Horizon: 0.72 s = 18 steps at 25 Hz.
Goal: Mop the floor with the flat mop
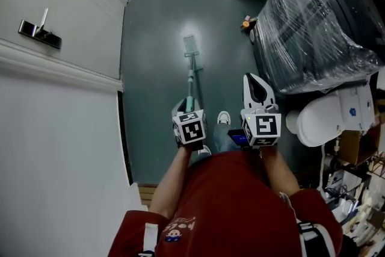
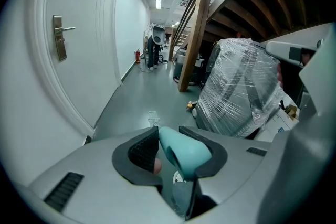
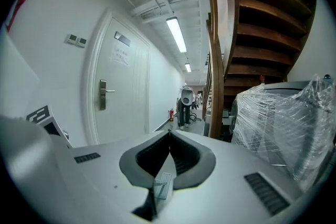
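Floor: glossy grey-green corridor floor [image 1: 153, 27]
Mop: pale flat mop [image 1: 190, 45], head down, left of clear-plastic-wrapped bulky load [image 1: 319, 15]
Clutter: small yellow object [image 1: 246, 24] just beside that load

Teal mop handle [image 2: 184, 152]; floor [image 1: 156, 39] seemingly grey-green.

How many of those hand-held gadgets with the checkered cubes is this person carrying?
2. The left hand-held gripper is clamped on the teal mop handle. The right hand-held gripper, beside it, is shut and empty. None appears hidden.

text: none legible | door notice [image 3: 120, 55]: too small to read
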Each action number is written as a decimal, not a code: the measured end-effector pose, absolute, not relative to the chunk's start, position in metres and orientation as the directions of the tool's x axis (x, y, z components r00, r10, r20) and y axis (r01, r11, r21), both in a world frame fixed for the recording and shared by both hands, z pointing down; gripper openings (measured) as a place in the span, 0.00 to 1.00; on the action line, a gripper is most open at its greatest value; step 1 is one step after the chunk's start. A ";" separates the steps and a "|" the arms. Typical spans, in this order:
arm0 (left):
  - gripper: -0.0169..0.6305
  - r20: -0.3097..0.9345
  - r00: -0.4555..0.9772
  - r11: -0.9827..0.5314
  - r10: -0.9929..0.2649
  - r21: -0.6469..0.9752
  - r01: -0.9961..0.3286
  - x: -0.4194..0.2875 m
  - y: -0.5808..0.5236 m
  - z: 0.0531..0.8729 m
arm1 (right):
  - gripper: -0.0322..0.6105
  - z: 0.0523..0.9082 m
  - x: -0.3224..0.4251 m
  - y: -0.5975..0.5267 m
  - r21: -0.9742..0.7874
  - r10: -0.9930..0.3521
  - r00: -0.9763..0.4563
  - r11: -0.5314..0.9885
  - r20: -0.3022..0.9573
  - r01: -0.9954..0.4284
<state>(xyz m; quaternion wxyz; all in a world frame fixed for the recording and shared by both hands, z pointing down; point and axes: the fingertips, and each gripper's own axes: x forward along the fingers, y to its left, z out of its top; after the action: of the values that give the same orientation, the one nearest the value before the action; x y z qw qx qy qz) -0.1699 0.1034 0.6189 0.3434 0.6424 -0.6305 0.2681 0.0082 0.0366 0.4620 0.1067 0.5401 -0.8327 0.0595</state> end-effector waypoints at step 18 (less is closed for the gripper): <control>0.23 0.775 0.000 0.102 -0.632 0.083 -0.991 -0.134 -0.066 0.618 | 0.08 0.461 0.063 -0.126 -0.001 -0.868 -0.445 0.456 0.222 -0.890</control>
<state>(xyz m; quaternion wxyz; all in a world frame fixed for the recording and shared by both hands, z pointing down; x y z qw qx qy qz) -0.1343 -0.0659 0.6177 0.3450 0.6172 -0.6574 0.2604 0.0629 -0.1264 0.4613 0.0950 0.5184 -0.8478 0.0589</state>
